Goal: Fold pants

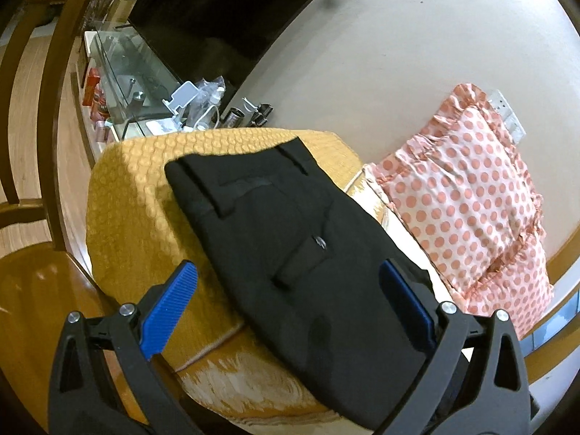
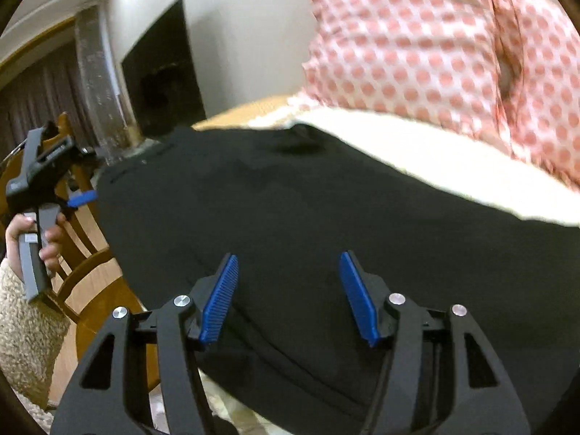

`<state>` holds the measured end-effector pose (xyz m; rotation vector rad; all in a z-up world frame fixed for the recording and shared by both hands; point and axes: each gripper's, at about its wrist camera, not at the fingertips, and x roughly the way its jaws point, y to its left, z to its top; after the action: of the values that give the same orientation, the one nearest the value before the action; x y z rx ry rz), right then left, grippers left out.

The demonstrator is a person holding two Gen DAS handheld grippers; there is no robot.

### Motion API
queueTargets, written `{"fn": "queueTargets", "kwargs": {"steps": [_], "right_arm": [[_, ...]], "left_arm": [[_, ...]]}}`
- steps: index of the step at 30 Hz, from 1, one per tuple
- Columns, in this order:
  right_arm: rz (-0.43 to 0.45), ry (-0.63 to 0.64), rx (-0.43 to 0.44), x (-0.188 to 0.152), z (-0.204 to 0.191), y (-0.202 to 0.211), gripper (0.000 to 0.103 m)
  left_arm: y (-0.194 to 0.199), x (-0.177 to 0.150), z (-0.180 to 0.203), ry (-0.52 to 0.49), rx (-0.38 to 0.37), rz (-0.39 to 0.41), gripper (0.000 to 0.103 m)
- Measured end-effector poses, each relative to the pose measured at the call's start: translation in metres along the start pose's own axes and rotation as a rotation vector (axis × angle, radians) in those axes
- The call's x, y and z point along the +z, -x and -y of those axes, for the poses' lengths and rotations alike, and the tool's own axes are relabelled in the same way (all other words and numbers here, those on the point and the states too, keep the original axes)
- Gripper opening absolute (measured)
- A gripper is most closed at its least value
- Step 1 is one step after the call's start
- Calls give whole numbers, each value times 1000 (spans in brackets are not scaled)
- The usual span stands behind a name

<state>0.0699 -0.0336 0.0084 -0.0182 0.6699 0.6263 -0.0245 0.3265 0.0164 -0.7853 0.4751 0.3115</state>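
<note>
Black pants (image 1: 286,239) lie flat on a yellow textured cover (image 1: 137,195), waistband at the far end, a back pocket with a button facing up. My left gripper (image 1: 290,282) is open wide and hovers over the near part of the pants, empty. In the right wrist view the pants (image 2: 326,210) fill the middle. My right gripper (image 2: 288,275) is open just above the fabric, holding nothing. The left gripper (image 2: 78,197) shows at the far left edge of the pants, held by a hand.
A pink polka-dot pillow (image 1: 471,195) lies to the right of the pants, also close in the right wrist view (image 2: 417,43). A cluttered glass stand (image 1: 134,69) and a dark TV screen (image 1: 224,11) stand behind. Wooden chairs (image 2: 87,253) are at the left.
</note>
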Motion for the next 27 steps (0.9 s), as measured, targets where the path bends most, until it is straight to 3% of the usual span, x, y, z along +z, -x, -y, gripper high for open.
{"fn": "queueTargets", "kwargs": {"steps": [5, 11, 16, 19, 23, 27], "right_arm": [[11, -16, 14, -1, 2, 2, 61], [9, -28, 28, -2, 5, 0, 63], [14, -23, 35, -3, 4, -1, 67], [14, -23, 39, -3, 4, 0, 67], [19, -38, 41, -4, 8, 3, 67], [29, -68, 36, -7, 17, 12, 68]], "left_arm": [[-20, 11, 0, 5, 12, -59, 100], [-33, 16, 5, 4, 32, -74, 100], [-36, 2, 18, -24, -37, -124, 100], [-37, 1, 19, -28, -32, -110, 97], [-40, 10, 10, 12, 27, -101, 69], [-44, 10, 12, -25, 119, -97, 36]]}}
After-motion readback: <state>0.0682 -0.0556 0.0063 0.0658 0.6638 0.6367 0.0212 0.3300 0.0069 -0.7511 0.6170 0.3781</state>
